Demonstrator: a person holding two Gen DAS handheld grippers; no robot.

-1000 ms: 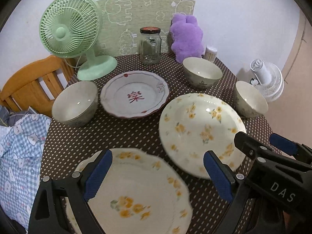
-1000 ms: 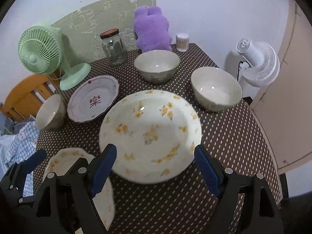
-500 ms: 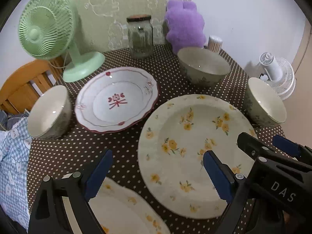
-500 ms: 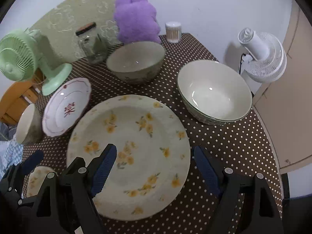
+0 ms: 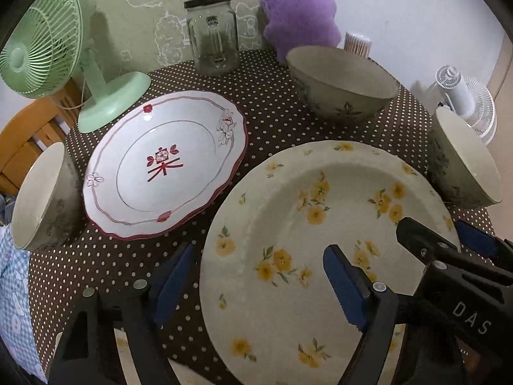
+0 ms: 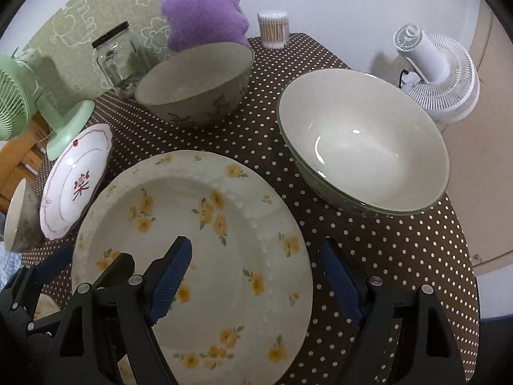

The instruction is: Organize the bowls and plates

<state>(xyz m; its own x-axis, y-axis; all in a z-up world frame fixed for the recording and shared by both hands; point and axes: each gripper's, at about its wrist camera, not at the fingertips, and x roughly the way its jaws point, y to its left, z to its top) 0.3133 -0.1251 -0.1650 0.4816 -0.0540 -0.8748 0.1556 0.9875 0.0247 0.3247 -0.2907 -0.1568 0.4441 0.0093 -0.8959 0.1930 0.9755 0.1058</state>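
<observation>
A large cream plate with yellow flowers (image 5: 304, 218) (image 6: 205, 224) lies on the dotted tablecloth (image 5: 279, 122). My left gripper (image 5: 256, 284) straddles its left rim, jaws closing, pads apart from the plate. Across the same plate's right rim stands my right gripper (image 6: 255, 282), open. A white plate with red trim (image 5: 163, 166) (image 6: 77, 179) lies to the left. Three bowls stand around: far (image 5: 343, 83) (image 6: 192, 86), right (image 5: 465, 157) (image 6: 362, 141), left (image 5: 41, 195). A second flowered plate (image 5: 128, 353) is mostly hidden under my left gripper.
At the back of the table stand a green fan (image 5: 41, 38), a glass jar (image 5: 211, 35), a purple plush toy (image 5: 298, 9) and a pot of cotton swabs (image 6: 274, 29). A white fan (image 6: 433, 73) sits beyond the right edge, a wooden chair (image 5: 19, 134) at left.
Both grippers have come forward and down onto the large flowered plate. The left jaws have narrowed a little. The near flowered plate has slid almost out of the left view.
</observation>
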